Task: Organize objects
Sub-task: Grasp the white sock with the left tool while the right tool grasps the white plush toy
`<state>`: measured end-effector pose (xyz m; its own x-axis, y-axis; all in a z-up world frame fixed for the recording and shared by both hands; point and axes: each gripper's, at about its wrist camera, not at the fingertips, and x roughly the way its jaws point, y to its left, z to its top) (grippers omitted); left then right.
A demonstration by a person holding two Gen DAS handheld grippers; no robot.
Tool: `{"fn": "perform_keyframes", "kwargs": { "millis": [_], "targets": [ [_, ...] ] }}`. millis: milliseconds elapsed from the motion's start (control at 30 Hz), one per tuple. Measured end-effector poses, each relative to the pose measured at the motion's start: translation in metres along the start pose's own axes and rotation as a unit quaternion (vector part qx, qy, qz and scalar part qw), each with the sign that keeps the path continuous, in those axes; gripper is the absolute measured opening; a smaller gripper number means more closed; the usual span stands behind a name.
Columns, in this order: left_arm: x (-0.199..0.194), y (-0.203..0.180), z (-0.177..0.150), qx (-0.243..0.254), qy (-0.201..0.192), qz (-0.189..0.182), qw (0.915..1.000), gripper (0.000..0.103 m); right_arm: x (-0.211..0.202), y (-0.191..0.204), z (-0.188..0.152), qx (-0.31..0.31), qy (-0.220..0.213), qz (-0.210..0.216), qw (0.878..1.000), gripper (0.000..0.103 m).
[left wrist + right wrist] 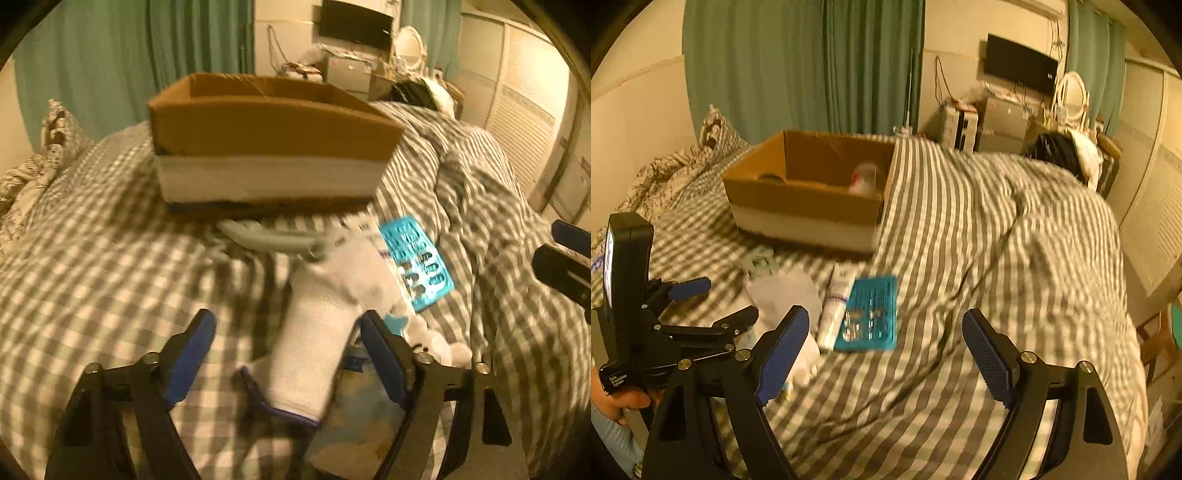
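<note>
Picking stage, by the look of it. Left gripper [288,354] jaws wide apart, straddling white sock [317,332] on bed [92,277], holding nothing. Right gripper [886,350] gaping, empty. Next: close on sock, carry to cardboard box [266,129].

Left gripper [288,354] sits low with its blue-padded fingers [192,354] spread wide apart; from the right wrist view it's off to the left, a bare hand [624,402] wrapped around its handle; right gripper [886,354] hangs with jaws wide too, nothing between the pads [988,356].
</note>
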<state>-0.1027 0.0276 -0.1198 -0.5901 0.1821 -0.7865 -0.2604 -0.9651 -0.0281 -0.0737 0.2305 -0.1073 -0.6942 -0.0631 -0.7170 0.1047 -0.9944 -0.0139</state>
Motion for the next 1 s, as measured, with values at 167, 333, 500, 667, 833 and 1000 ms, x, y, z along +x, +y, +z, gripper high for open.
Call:
{"fn": "perform_keyframes", "kwargs": {
  "millis": [167,333,500,667,833,1000],
  "targets": [
    [0.002,-0.002,-0.009,-0.002,0.006,-0.041,0.9992,0.033,0.013,0.004,-0.013,0.003,0.021,0.008,1.0,0.085],
    [-0.017,0.004,-0.011,-0.021,-0.001,-0.042,0.9989,0.029,0.02,0.016,-0.019,-0.002,0.035,0.022,0.999,0.085],
    [-0.041,0.016,-0.014,-0.024,-0.024,-0.024,0.9991,0.028,0.026,0.035,-0.023,-0.024,0.049,0.028,0.998,0.085],
    [-0.063,0.03,-0.016,-0.029,-0.044,-0.013,0.9985,0.027,0.04,0.045,-0.031,-0.035,0.071,0.029,0.996,0.085],
    [-0.074,0.045,-0.017,-0.036,-0.054,0.002,0.9979,0.027,0.057,0.051,-0.037,-0.029,0.095,0.053,0.994,0.085],
    [-0.078,0.054,-0.016,-0.046,-0.056,0.007,0.9973,0.027,0.074,0.066,-0.04,-0.032,0.114,0.076,0.99,0.072]
  ]
}}
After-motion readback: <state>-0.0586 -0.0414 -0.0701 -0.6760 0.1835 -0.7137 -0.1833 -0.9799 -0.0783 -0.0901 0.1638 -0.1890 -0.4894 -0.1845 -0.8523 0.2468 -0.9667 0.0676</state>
